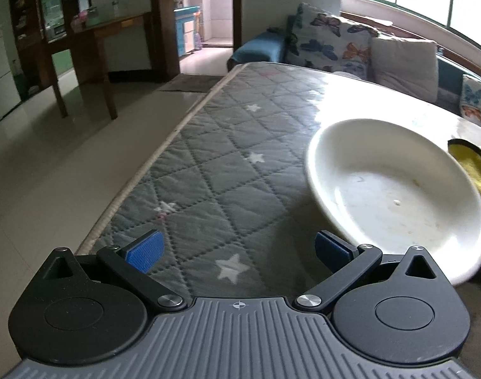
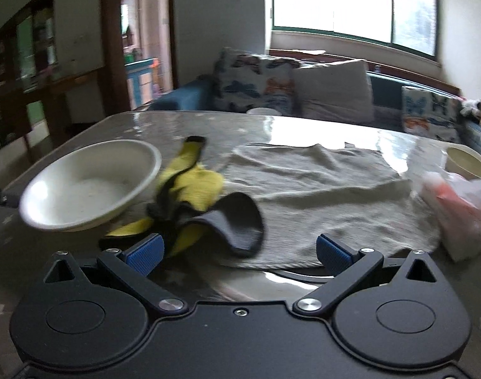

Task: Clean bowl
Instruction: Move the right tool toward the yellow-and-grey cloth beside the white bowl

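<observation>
— White ceramic first: where is our bowl [image 1: 395, 186]?

— Lower right of the left wrist view, and left of centre in the right wrist view. It sits on the desk [image 1: 228, 145], on the quilted grey cover with stars, and looks tipped up on one side, though the blur leaves us unsure. We see faint specks on its inside, so we judge the cleaning not yet done.

— And our left tongs [image 1: 239, 251]?

— Spread wide and holding nothing. Their right pad is just beside the near rim, we think to steady the bowl while we wipe.

— The right tongs [image 2: 239, 249]?

— Also spread, empty. Just ahead of them, centre of the right wrist view, lies the yellow and dark cloth [image 2: 196, 195], crumpled against the bowl's side, handy for a pinch.

— What lies under it?

— A grey towel [image 2: 319, 189] spread across the desk, likely to catch drips. We would pinch the cloth next.
</observation>
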`<state>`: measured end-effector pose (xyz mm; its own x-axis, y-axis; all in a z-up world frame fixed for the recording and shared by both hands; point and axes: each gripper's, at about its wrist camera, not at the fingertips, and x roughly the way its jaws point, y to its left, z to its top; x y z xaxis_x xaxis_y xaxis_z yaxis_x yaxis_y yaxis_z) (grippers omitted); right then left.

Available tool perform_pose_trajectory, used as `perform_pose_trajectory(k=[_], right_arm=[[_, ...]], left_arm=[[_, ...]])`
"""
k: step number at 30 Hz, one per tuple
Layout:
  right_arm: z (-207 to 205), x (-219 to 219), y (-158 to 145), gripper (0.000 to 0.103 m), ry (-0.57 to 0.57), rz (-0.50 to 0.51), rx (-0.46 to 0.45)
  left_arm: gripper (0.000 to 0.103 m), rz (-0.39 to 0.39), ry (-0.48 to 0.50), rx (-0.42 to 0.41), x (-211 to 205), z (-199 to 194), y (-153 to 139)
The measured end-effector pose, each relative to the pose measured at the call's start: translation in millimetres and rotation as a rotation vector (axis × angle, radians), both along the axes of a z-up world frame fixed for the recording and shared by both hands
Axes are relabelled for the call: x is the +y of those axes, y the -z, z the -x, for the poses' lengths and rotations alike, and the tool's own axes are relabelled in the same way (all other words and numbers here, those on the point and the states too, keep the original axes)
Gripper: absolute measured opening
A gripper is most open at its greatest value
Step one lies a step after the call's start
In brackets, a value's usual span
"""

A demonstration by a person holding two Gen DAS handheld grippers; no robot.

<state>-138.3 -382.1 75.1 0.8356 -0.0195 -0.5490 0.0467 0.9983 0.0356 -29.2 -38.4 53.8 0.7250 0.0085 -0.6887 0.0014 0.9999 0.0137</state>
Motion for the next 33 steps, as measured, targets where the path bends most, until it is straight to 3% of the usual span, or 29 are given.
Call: perform_pose_trajectory(k=[12,23,33], right_arm=[[-19.8,18.0,-1.2,0.103,-0.06,-0.009,0.024],[1.8,33.2,-11.4,0.103,0.04,-0.008,0.033],[10.2,51.3,-5.5,0.103,0.061,0.012,0.048]], left_arm=[[0.103,0.034,0.073,-0.019,-13.8,7.2,-6.7],[0.103,0.027,0.094,-0.034,-27.6,26.5,-12.3],[0.103,0.024,0.151,-0.045,-44.3,53.5,-15.8]])
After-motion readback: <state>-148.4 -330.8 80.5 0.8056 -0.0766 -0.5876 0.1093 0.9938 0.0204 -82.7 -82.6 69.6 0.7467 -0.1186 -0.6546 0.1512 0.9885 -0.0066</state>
